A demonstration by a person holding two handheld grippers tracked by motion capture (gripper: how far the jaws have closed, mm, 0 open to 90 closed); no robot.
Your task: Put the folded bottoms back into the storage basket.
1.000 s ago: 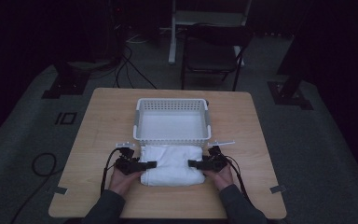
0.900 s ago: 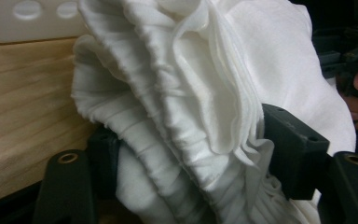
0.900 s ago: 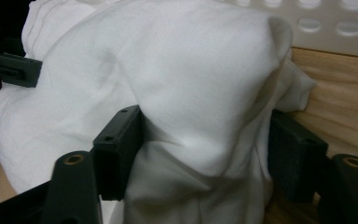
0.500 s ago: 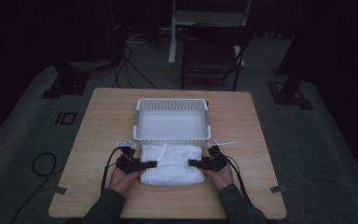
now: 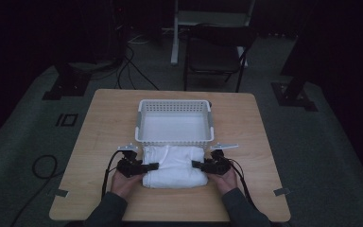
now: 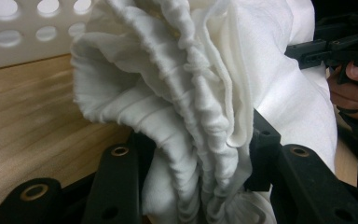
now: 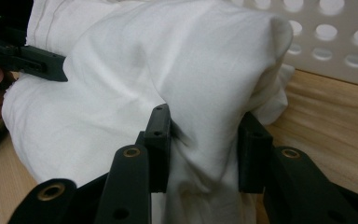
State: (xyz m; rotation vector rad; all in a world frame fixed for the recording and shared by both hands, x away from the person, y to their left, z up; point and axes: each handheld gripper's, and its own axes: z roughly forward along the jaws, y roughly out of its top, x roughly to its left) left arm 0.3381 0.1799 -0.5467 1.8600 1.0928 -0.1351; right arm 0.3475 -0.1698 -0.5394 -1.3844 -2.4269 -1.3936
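A folded white cloth [image 5: 174,165] lies on the wooden table just in front of a white perforated basket [image 5: 175,139]. My left gripper [image 5: 147,166] is shut on the cloth's left end, where bunched, gathered folds [image 6: 191,121] fill the space between its jaws. My right gripper [image 5: 197,165] is shut on the cloth's right end, smooth fabric [image 7: 200,140] pinched between its jaws. In the left gripper view the right gripper [image 6: 326,46] shows at the far side of the cloth; in the right gripper view the left gripper [image 7: 32,60] shows likewise.
The basket's hollow [image 5: 174,126] holds nothing. The table [image 5: 264,156] has bare wood on both sides of the cloth. Beyond the table stand a dark chair [image 5: 215,52], stand bases and cables on a dim floor.
Both grippers have stayed clamped on the cloth's ends; the cloth bundle has shifted only slightly between the frames.
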